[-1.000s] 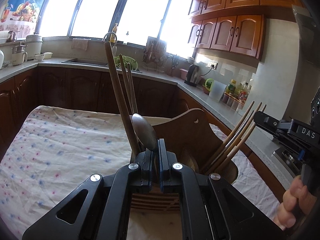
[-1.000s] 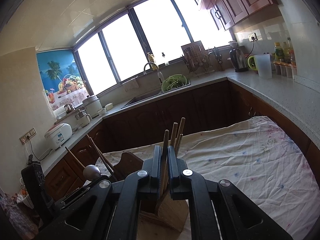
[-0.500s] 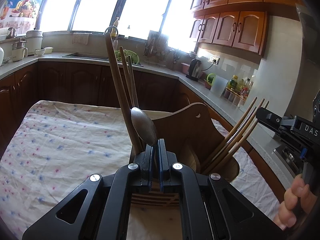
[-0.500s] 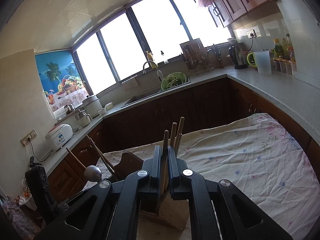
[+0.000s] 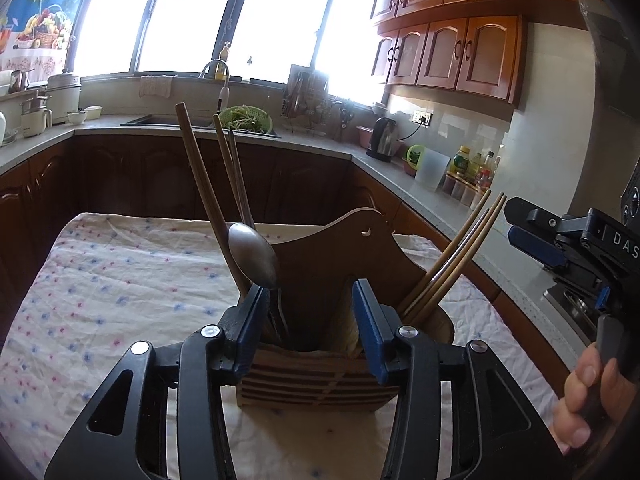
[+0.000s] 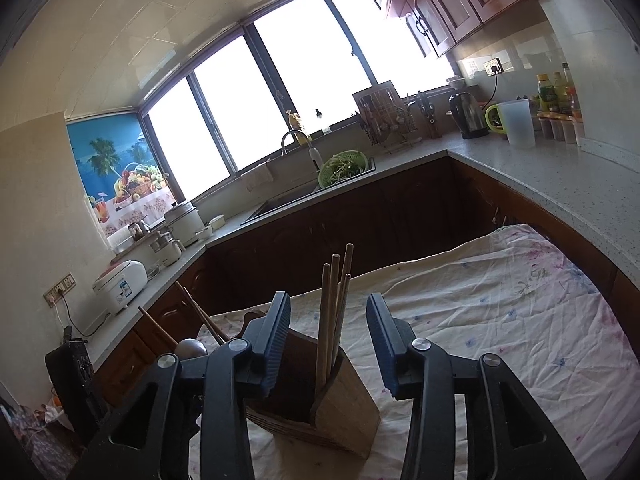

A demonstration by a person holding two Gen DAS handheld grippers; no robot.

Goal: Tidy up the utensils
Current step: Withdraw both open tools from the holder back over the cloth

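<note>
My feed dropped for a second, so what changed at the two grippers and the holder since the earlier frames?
Both let go. The left gripper opened and released the spoon; the right gripper opened off the chopsticks. Spoon and chopsticks stay standing in the wooden holder, each in its own end, and the holder has not moved on the cloth.

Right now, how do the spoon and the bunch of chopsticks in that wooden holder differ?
The spoon is grey metal with a broad oval bowl pointing up; the chopsticks are thin, straight wooden sticks. The spoon stands in the left side of the wooden holder, the chopsticks lean out to the right. Both rest free, with no gripper holding them.
</note>
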